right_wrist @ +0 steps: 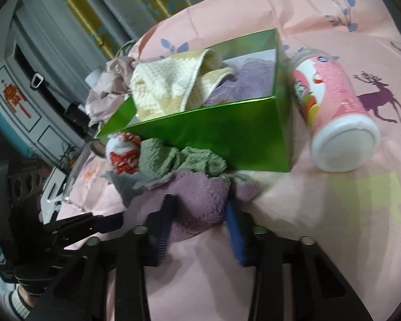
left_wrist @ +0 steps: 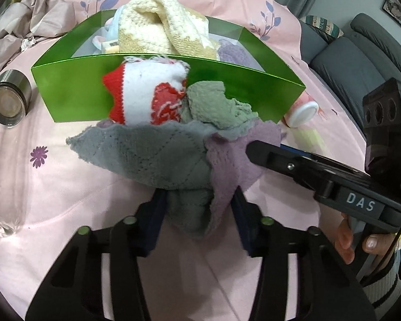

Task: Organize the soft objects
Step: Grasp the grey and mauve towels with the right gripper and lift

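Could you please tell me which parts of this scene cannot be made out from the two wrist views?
- Green box floor: hidden in both views by the cream towel and a purple cloth.
- Pink canister: mostly hidden behind the box corner in the left view; label blurred in the right view.
- Left claw pads: covered by the grey-and-purple cloth.
- Right claw: motion-blurred, its grip on the cloth is unclear.

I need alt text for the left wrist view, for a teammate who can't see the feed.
The left gripper clamps a grey and lilac cloth carrying a red-and-white sock and a green rag, raised before a green box already holding a cream knitted towel. The right gripper reaches in from the right; a steel cup lies left on the pink sheet.
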`<action>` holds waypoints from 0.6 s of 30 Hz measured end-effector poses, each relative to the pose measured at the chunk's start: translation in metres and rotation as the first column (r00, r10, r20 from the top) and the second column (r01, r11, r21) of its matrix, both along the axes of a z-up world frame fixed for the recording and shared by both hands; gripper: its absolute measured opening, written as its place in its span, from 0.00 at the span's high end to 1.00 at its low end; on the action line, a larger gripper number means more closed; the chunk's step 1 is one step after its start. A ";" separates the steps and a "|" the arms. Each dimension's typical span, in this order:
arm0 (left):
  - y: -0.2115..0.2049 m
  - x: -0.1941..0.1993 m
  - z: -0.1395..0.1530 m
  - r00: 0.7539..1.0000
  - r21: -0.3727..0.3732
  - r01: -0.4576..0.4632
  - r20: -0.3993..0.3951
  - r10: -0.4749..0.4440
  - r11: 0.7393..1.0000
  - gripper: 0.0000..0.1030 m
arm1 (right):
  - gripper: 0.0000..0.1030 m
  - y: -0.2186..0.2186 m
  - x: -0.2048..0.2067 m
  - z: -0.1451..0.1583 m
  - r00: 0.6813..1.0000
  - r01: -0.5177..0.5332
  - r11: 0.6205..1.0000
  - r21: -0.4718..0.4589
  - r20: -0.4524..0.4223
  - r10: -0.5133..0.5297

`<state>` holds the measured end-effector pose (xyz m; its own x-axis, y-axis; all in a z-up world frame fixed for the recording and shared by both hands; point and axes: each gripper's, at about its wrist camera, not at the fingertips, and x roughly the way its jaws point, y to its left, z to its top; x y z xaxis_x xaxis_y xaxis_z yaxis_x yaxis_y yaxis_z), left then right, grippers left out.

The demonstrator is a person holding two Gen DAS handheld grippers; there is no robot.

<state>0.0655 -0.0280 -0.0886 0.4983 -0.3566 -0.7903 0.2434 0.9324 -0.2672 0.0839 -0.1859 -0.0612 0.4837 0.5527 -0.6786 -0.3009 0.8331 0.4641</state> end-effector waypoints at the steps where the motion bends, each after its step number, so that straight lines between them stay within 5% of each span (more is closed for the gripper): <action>1: 0.000 -0.001 0.001 1.000 -0.011 0.002 -0.005 -0.002 1.000 0.66 | 0.73 0.001 -0.001 0.000 1.000 -0.001 1.000 0.003 0.000 0.001; 4: 0.002 -0.004 0.001 1.000 -0.056 0.003 -0.030 -0.005 0.998 0.81 | 0.78 0.002 -0.007 0.003 1.000 0.001 1.000 0.012 0.009 -0.001; 18: 0.027 -0.058 0.031 1.000 -0.201 -0.010 -0.028 0.004 0.980 0.87 | 0.79 0.009 -0.064 0.030 0.990 -0.138 0.987 0.081 0.031 0.136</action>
